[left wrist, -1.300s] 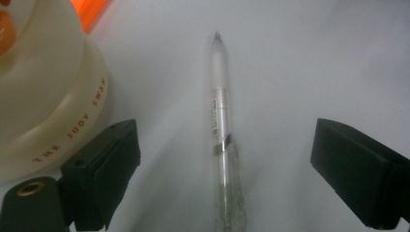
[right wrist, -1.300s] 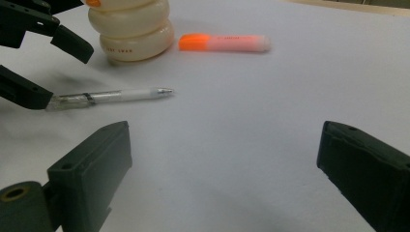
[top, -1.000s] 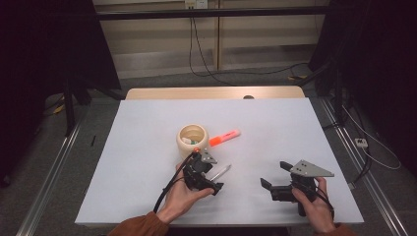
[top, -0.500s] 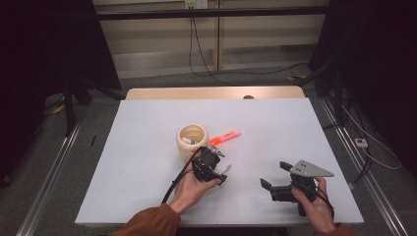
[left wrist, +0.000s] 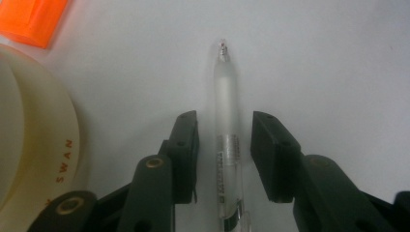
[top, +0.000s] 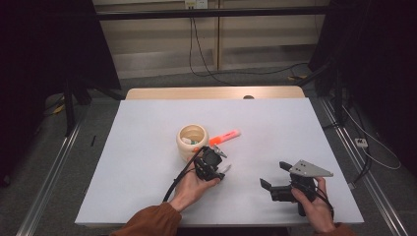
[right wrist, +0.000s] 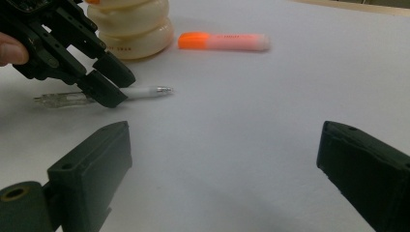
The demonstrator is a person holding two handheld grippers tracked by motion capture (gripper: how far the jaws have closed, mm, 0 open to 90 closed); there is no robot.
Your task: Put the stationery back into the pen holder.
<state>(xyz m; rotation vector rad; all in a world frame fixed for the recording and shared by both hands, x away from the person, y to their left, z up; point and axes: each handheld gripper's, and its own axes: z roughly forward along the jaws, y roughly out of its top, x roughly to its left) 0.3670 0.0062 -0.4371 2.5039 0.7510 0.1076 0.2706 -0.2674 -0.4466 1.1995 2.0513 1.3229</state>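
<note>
Pen (left wrist: 227, 145) lies flat on the table (top: 147, 147) between the left gripper (left wrist: 225, 145)'s 2 jaws, which have just been closing and stand narrow, not yet touching it, lined up along its barrel for a pickup

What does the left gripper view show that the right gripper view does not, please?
Left gripper view: the pen seen lengthwise between the jaws of the left gripper, which have just been closing, with a small gap on each side, and the printed band on its barrel. Right gripper view: the whole orange highlighter and the wide-open right gripper. Both: the pen, the cream cup, the highlighter and the white table.
</note>
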